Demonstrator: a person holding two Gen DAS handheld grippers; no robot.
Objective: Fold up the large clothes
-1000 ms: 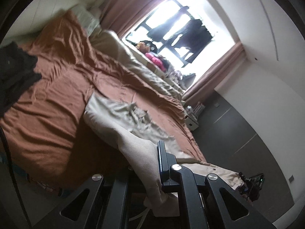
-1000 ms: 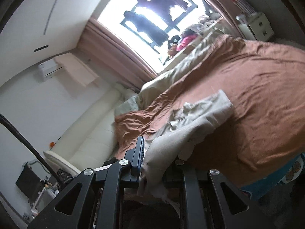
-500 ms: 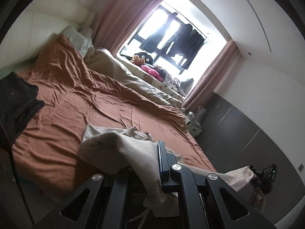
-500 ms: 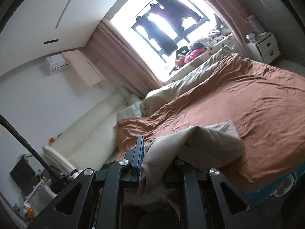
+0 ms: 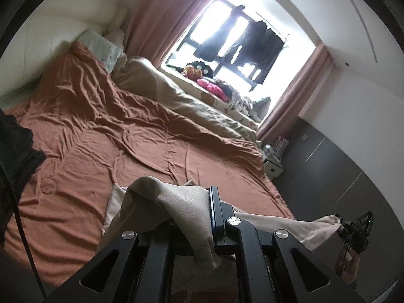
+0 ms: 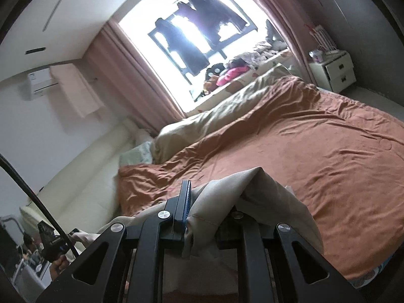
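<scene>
A beige garment (image 5: 176, 202) hangs from both grippers at the near edge of the bed (image 5: 126, 151), which has a rust-brown cover. My left gripper (image 5: 202, 217) is shut on one edge of the cloth, which drapes over its fingers. My right gripper (image 6: 199, 217) is shut on the other edge of the beige garment (image 6: 252, 192). The cloth stretches between them. In the left wrist view the right gripper (image 5: 353, 229) shows at the far right with cloth in it. In the right wrist view the left gripper (image 6: 53, 245) shows at the lower left.
A black garment (image 5: 15, 151) lies on the bed's left side. A beige duvet (image 5: 189, 106) runs along the window side. A white nightstand (image 6: 333, 73) stands by the dark wall. A cable (image 5: 17, 214) hangs at the left.
Both grippers have lifted and pulled back from the bed with the beige garment. Less of it lies on the cover now, and it is stretched more between the two grippers.
</scene>
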